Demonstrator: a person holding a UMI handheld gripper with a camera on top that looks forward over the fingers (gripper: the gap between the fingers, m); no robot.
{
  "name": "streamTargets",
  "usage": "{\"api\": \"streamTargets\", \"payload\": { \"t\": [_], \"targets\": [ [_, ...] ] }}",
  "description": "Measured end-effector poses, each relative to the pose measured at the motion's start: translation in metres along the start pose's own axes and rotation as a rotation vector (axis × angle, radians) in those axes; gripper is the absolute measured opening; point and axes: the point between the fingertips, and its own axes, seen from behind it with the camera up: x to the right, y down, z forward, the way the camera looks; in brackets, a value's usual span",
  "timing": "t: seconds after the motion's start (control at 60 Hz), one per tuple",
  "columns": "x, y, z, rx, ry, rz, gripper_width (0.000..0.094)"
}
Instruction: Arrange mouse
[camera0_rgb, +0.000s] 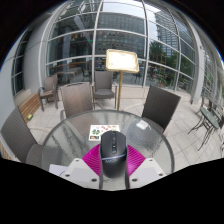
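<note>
Now the claw (114, 172) reaches over a round glass table (70, 135), and the dark mouse (112, 155) sits between its two fingers, the pink pads (97, 160) close at both sides; I cannot tell if they press it. Just beyond lies a small card (103, 130), and farther stand chairs (75, 100).

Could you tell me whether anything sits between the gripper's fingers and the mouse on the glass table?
Nothing visible does. The mouse lies on the pink mat on the glass table, right between the fingers of the gripper, with no object in between. The paper card lies beyond the mouse.
</note>
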Motion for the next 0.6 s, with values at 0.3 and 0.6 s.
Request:
{"api": "streamTargets", "payload": {
  "t": [0.3, 0.6],
  "targets": [
    [-0.198, 0.085, 0.031, -0.131, -0.192, -0.124, 0.0293],
    [-0.217, 0.254, 0.084, -0.38, -0.157, -0.142, 0.0293]
  ]
}}
